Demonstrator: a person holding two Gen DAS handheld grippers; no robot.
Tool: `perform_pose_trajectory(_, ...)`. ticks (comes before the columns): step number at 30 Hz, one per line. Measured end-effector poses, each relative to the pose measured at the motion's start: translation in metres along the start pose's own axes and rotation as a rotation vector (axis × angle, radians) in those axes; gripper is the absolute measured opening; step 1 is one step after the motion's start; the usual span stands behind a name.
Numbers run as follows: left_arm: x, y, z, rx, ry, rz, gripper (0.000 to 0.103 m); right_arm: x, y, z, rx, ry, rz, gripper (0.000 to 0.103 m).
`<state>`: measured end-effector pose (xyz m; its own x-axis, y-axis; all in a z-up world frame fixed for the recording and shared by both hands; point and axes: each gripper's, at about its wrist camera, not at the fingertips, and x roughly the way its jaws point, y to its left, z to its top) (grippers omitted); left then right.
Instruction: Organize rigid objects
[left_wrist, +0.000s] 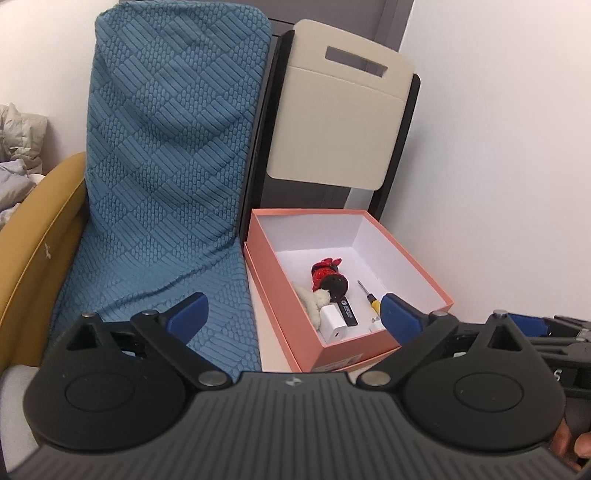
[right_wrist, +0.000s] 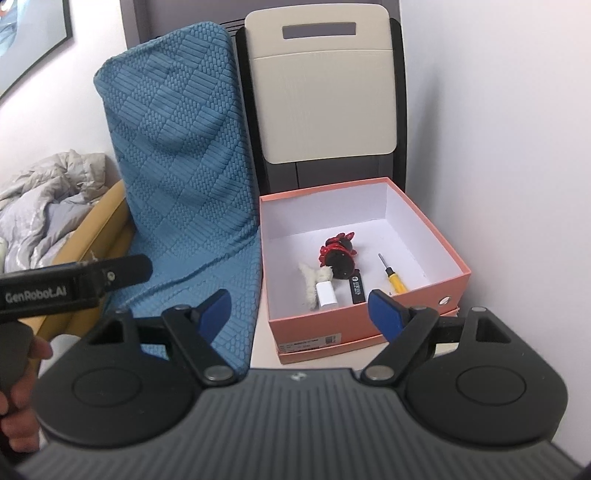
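Note:
An open salmon-pink box (left_wrist: 417, 254) (right_wrist: 428, 218) stands on its lid on a pale surface. Inside lie a red and black figure (left_wrist: 327, 277) (right_wrist: 338, 254), a white charger (left_wrist: 332, 319) (right_wrist: 327, 293), a black stick (left_wrist: 348, 312) (right_wrist: 357, 290), a yellow screwdriver (left_wrist: 373, 301) (right_wrist: 395, 280) and a cream fluffy piece (left_wrist: 314, 299) (right_wrist: 308, 275). My left gripper (left_wrist: 293, 314) is open and empty in front of the box. My right gripper (right_wrist: 299, 314) is open and empty, also in front of the box.
A blue textured cushion (left_wrist: 166, 166) (right_wrist: 184, 166) leans left of the box. A beige folded chair (left_wrist: 340, 122) (right_wrist: 321, 92) stands behind it. A white wall (left_wrist: 498, 147) is to the right. A mustard bed frame (left_wrist: 33, 240) and grey bedding (right_wrist: 44, 206) lie at the left.

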<state>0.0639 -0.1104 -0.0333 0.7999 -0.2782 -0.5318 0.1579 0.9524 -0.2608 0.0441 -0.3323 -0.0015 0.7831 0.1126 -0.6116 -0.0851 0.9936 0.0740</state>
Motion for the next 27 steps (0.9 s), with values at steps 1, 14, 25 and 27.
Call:
perform_pose_trajectory(1,0.002,-0.001,-0.001,0.006,0.005,0.003,0.101,0.0,0.0,0.0,0.002,0.0,0.001,0.083)
perform_pose_trajectory(14,0.005,0.004,0.0,-0.004,0.015,0.03,0.101,0.008,0.002,-0.008,0.009,0.023,0.007,0.083)
perform_pose_trajectory(25,0.01,0.005,-0.002,-0.001,0.034,0.037,0.101,0.009,0.004,-0.01,0.008,0.026,0.007,0.083)
perform_pose_trajectory(27,0.01,0.005,-0.003,0.001,0.034,0.039,0.101,0.009,0.004,-0.011,0.011,0.025,0.007,0.083)
